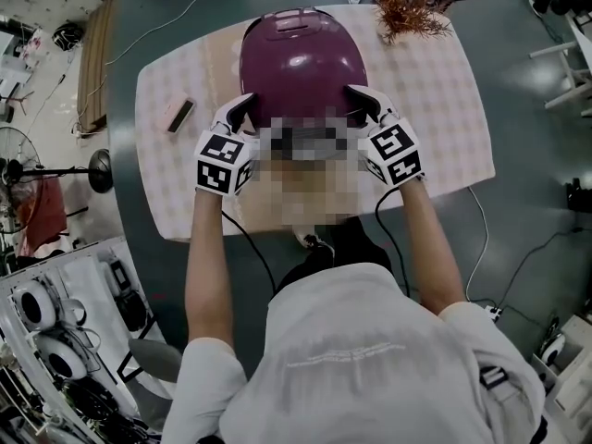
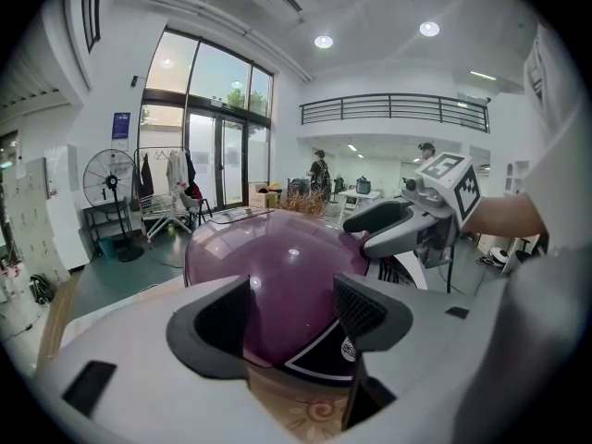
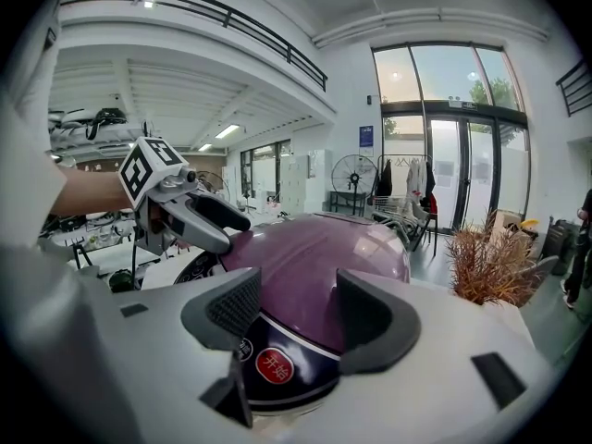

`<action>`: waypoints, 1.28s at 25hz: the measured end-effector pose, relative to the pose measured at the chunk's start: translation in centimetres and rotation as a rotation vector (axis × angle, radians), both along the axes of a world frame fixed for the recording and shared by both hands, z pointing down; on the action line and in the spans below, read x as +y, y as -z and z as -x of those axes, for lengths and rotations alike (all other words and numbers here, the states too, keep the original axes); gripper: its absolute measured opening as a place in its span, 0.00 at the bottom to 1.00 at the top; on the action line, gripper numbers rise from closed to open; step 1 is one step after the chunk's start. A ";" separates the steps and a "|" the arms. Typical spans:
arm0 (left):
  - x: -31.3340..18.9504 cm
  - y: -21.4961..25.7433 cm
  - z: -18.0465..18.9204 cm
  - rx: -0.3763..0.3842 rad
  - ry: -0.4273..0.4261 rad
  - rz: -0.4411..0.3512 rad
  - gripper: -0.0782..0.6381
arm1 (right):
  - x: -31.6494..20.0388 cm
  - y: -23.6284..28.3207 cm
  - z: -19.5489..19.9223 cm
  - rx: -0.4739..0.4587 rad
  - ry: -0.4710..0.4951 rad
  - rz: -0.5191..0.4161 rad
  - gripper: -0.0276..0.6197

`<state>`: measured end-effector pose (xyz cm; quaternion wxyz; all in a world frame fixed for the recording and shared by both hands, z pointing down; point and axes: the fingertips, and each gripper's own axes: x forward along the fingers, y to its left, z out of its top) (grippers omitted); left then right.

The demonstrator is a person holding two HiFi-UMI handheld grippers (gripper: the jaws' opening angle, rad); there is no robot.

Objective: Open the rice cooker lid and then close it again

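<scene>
surface: cloth-covered table [image 1: 444,109] | on it: rice cooker [image 1: 301,58]; dried plant [image 1: 407,7]; small flat block [image 1: 178,116]

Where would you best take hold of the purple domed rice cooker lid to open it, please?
Its front lip, from the person's side. The lid is a smooth dome the jaws may slip on; the red round button on its dark front panel, probably the release, faces the right gripper.

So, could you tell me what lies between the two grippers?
The cooker's purple lid sits between left gripper and right gripper, seen in the head view.
</scene>
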<state>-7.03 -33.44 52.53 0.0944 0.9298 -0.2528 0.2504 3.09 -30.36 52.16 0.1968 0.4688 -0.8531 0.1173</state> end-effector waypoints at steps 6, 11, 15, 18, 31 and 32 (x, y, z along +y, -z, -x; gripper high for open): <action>-0.1 0.2 -0.1 0.024 0.019 -0.003 0.52 | -0.1 -0.1 -0.5 0.010 -0.005 -0.017 0.42; -0.5 -0.1 0.0 0.044 0.046 0.001 0.52 | -0.3 -0.4 -0.3 -0.009 -0.025 -0.026 0.42; -0.7 -0.4 0.1 0.046 0.070 0.024 0.52 | -0.3 -0.9 -0.4 -0.013 -0.047 -0.031 0.42; -0.8 -0.5 0.0 0.036 0.093 0.026 0.52 | -0.5 -1.0 -0.5 -0.018 -0.047 -0.027 0.42; 1.8 0.1 3.1 0.059 0.233 -0.140 0.33 | 3.0 2.2 -2.9 0.013 -0.170 -0.071 0.33; 2.4 0.1 3.4 0.068 0.234 -0.137 0.32 | 3.8 2.5 -3.2 0.019 -0.182 -0.080 0.31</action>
